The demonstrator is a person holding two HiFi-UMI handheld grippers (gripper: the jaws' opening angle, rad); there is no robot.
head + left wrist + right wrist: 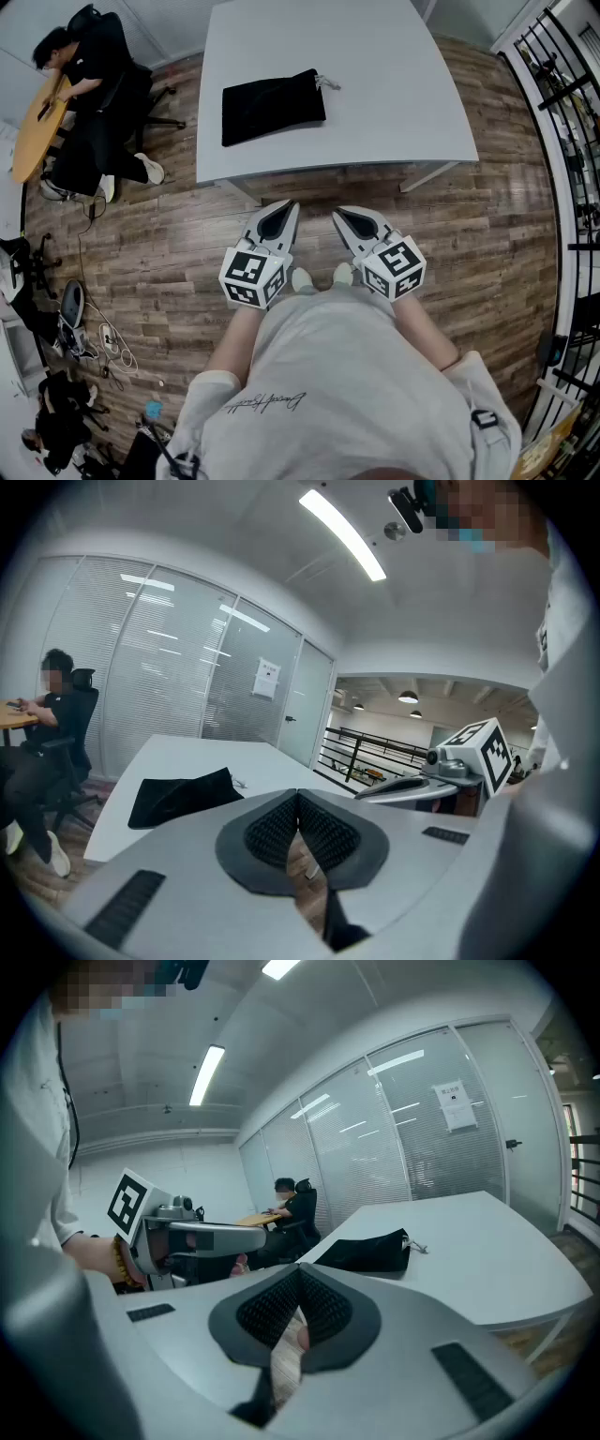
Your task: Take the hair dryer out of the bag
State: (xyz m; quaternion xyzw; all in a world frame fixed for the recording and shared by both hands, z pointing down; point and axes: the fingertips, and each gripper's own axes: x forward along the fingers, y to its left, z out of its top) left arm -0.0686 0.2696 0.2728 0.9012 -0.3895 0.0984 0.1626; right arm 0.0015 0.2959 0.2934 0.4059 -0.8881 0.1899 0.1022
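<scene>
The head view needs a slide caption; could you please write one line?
Left tongs and right tongs, both shut and empty, held short of the white table bearing the black bag.

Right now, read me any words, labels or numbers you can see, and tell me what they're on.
Script print on the shirt: too blurred to read.
Paper notice on the glass wall: too small to read.
Left marker cube and right marker cube: patterns only, no words.
Nothing reads clearly.
</scene>
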